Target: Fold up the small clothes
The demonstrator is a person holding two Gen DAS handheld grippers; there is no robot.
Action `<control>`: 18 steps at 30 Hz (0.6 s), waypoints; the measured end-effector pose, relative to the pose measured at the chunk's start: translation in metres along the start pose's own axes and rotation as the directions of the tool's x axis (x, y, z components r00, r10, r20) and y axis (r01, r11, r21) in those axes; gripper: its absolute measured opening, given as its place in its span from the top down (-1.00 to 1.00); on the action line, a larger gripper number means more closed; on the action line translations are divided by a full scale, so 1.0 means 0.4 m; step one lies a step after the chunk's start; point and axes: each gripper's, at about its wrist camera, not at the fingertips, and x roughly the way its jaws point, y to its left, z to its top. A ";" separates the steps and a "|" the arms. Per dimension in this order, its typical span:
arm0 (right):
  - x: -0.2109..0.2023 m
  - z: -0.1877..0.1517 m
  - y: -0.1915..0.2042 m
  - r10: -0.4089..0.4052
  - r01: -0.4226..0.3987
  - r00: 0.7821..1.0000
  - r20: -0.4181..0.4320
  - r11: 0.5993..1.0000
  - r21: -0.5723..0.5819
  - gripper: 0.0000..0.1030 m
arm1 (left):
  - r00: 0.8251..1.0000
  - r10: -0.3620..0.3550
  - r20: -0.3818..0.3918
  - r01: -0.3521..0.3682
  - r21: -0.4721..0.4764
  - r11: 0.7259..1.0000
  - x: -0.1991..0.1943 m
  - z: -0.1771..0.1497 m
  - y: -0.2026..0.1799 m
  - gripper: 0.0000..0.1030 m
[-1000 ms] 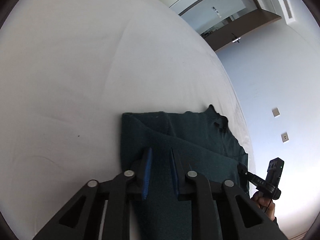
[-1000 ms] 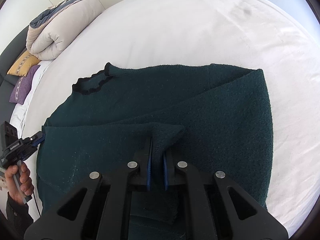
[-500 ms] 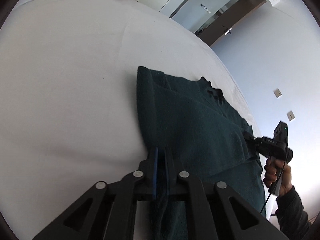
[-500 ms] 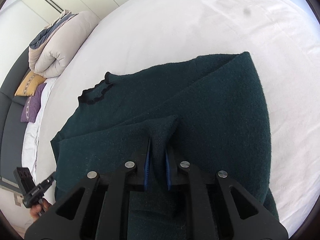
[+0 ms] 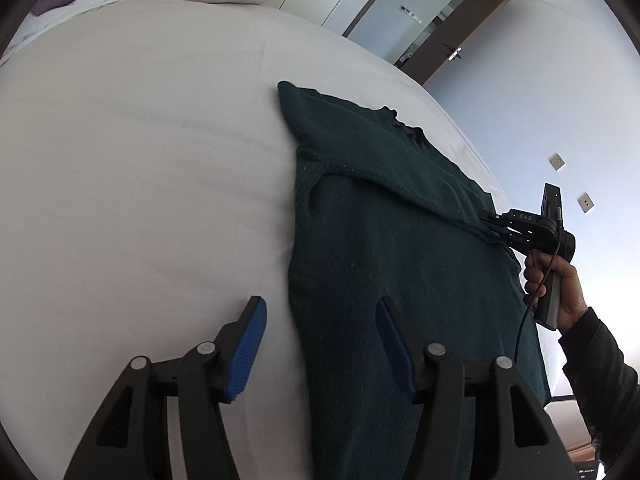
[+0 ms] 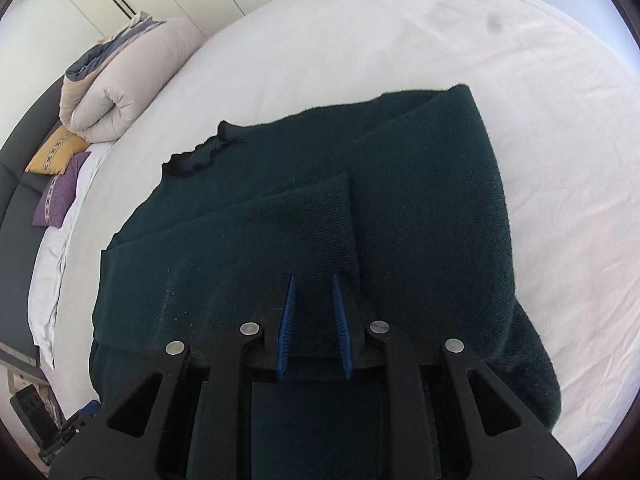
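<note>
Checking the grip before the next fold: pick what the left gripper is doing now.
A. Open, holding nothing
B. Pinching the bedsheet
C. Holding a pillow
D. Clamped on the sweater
A: the left gripper has its blue pads wide apart over the edge of the dark green sweater, nothing between them.

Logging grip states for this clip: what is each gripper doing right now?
Left gripper: open, holding nothing, astride the edge of the dark green sweater.
Right gripper: jaws parted over the sweater; no cloth visibly clamped.
</note>
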 end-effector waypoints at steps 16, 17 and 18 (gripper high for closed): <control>-0.467 -0.491 -0.238 0.105 -0.116 0.989 0.106 0.987 0.108 -0.07 | 1.000 -0.016 -0.017 0.014 -0.124 0.992 -0.135 -0.224 -0.026 -0.60; -0.483 -0.525 -0.255 0.117 -0.128 0.988 0.098 0.985 0.119 -0.07 | 0.999 -0.031 -0.030 0.026 -0.136 0.990 -0.137 -0.234 -0.027 -0.57; -0.495 -0.555 -0.270 0.118 -0.128 0.989 0.086 0.984 0.123 -0.07 | 0.998 -0.036 -0.042 0.030 -0.146 0.989 -0.143 -0.243 -0.027 -0.56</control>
